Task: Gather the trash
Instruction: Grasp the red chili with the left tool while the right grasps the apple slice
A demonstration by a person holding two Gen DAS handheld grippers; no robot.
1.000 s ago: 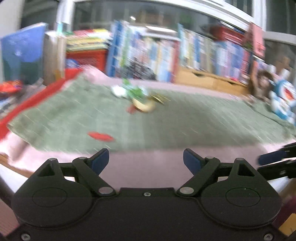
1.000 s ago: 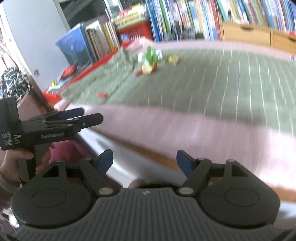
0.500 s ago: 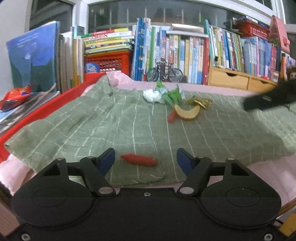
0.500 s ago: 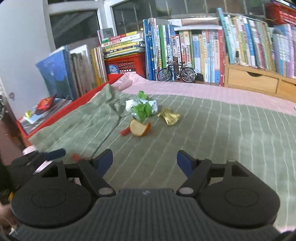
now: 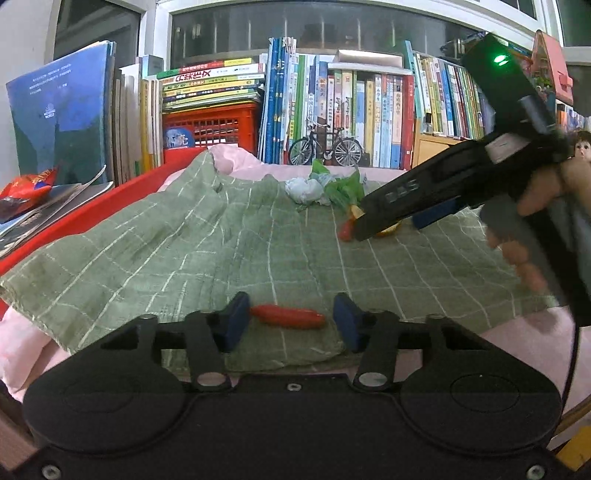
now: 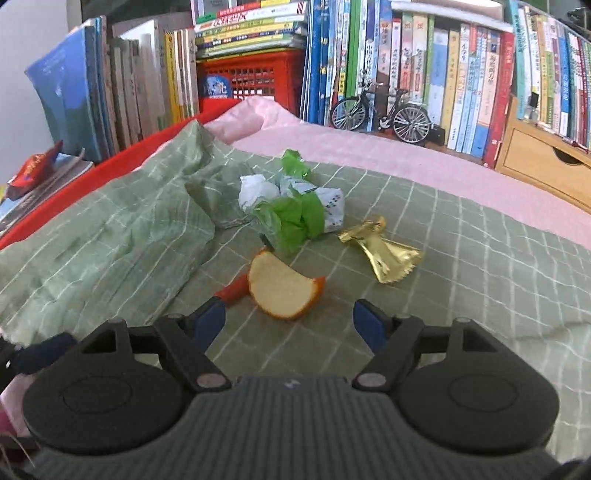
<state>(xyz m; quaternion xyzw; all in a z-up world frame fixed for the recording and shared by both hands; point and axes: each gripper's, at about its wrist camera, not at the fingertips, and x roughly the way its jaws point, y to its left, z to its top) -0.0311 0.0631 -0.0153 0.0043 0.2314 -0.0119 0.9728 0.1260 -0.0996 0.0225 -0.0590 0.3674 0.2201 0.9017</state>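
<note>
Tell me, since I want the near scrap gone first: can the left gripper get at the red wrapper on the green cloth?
Probably yes. The red wrapper lies flat between the open fingers of the left gripper, nothing covering it; the right gripper works farther back.

Rows of upright books (image 6: 461,74) are lining the far edge of the surface, beside a red crate (image 6: 251,79) and a model bicycle (image 6: 382,109). A wooden drawer unit (image 6: 546,162) is sitting at the right, and dark windows (image 5: 295,29) are showing above
</note>
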